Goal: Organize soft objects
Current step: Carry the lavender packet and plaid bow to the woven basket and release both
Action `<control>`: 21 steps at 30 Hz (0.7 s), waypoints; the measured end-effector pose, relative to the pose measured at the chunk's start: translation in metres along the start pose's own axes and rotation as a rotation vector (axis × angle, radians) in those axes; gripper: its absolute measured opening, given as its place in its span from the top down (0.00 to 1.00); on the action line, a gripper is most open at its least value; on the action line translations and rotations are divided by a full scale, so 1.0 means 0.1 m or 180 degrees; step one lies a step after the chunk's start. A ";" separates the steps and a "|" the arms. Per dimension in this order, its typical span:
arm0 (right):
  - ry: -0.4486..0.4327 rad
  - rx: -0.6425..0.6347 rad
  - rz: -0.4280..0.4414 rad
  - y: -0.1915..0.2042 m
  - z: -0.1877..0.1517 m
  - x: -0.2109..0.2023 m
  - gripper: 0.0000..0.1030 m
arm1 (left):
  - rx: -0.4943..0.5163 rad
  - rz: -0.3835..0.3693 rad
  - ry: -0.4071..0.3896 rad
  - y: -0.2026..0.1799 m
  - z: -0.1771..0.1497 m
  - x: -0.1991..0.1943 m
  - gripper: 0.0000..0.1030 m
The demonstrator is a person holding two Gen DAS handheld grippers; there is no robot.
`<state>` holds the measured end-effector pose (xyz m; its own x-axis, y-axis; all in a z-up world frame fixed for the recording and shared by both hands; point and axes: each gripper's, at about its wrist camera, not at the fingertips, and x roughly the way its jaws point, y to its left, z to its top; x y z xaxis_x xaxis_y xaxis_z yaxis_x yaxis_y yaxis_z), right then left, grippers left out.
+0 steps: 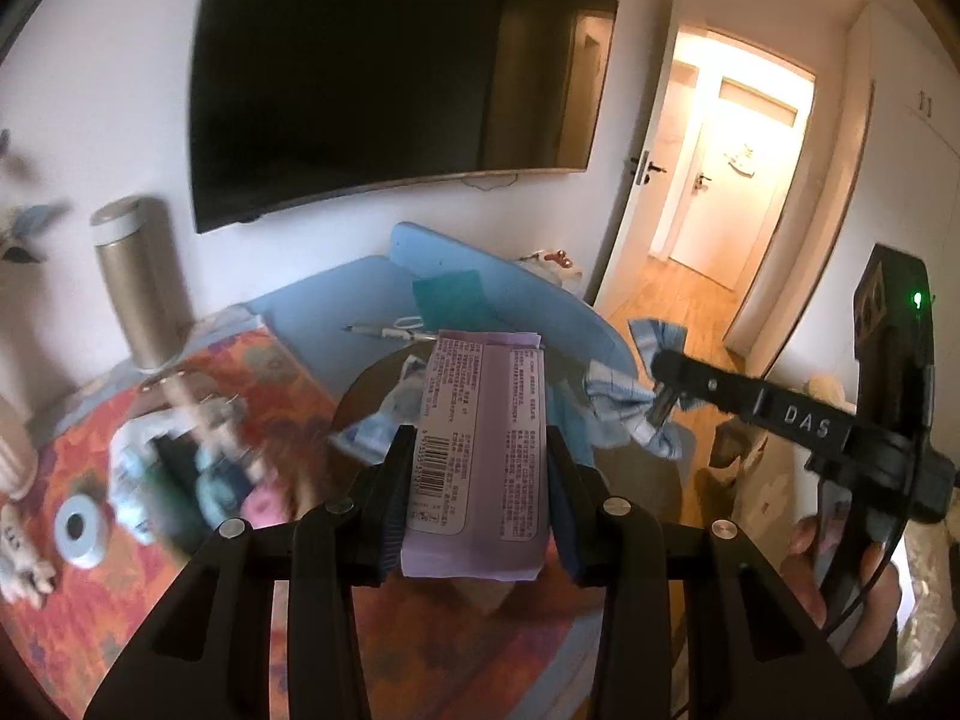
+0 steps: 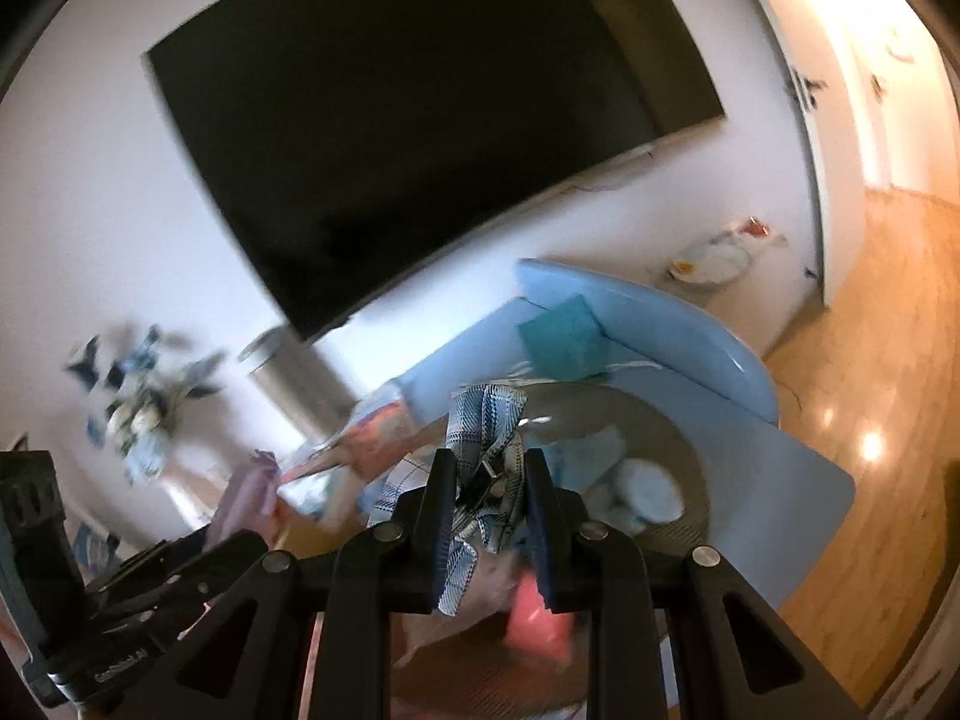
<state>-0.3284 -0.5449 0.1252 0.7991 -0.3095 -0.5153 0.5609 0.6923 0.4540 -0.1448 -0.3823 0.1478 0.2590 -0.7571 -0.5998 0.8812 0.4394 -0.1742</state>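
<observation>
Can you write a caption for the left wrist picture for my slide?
Left gripper clamps a purple packet while the right gripper holds a checked cloth beside it.

A large dark television hangs on a white wall above a worktop partly covered by an orange floral cloth. A gold cylindrical canister with a silver lid stands near the wall, a pen lies on the pale blue surface beside a teal card, and a roll of tape rests on the cloth. At right, an open door leads to a lit corridor with wooden flooring.
</observation>
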 end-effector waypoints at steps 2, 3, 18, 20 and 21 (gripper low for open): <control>0.0096 0.0082 -0.0071 -0.12 0.04 0.16 0.79 | -0.0046 -0.0032 0.0067 -0.02 0.04 0.18 0.64; 0.0142 0.0095 -0.0101 -0.16 0.06 0.23 0.79 | -0.0049 -0.0022 0.0098 -0.03 0.05 0.26 0.64; 0.0249 0.0173 -0.0293 -0.31 -0.05 0.23 0.43 | 0.0089 -0.0055 0.0218 -0.12 -0.15 0.30 0.27; 0.0249 0.0134 -0.0210 -0.19 -0.10 0.19 0.43 | 0.0086 0.0002 0.0202 -0.07 -0.24 0.15 0.27; 0.0250 0.0101 -0.0156 -0.12 -0.13 0.16 0.43 | 0.0081 0.0036 0.0177 -0.02 -0.28 0.06 0.27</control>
<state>-0.3250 -0.5498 0.1016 0.7518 -0.2897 -0.5923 0.6065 0.6562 0.4490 -0.1564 -0.3745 0.1222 0.2474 -0.7238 -0.6441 0.8883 0.4349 -0.1475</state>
